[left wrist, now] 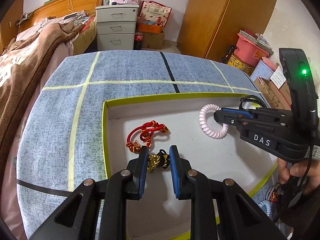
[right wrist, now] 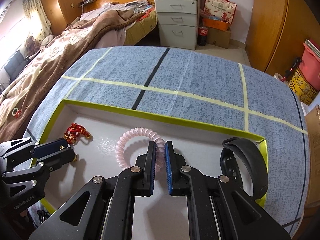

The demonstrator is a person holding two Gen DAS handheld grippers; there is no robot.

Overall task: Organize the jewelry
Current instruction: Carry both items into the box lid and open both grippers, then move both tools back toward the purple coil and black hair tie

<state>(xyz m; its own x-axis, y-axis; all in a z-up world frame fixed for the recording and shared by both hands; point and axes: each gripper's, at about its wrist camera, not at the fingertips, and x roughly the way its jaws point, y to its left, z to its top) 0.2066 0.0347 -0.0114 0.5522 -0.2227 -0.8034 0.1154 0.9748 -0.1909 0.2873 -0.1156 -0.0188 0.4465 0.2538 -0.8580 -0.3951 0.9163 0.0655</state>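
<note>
A shallow white box with a yellow-green rim [left wrist: 140, 98] [right wrist: 180, 121] lies on the blue table. In it lie a red cord bracelet [left wrist: 146, 133] [right wrist: 77, 133], a black and gold bracelet [left wrist: 158, 160], a pink spiral band [left wrist: 208, 131] [right wrist: 128, 146] and a black wristband [right wrist: 250, 160]. My left gripper [left wrist: 159, 154] is open, its pads either side of the black and gold bracelet. My right gripper [right wrist: 160, 148] [left wrist: 218, 117] is closed on the pink spiral band, whose coil passes between its pads.
The blue table cloth [right wrist: 200, 76] carries tape lines. A bed with a brown blanket [left wrist: 30, 56] is on the left. A white drawer unit [right wrist: 176, 20], a cola bottle [right wrist: 203, 35], boxes and a wooden wardrobe [left wrist: 230, 16] stand beyond. A blue spiral band [left wrist: 265, 206] lies at the right.
</note>
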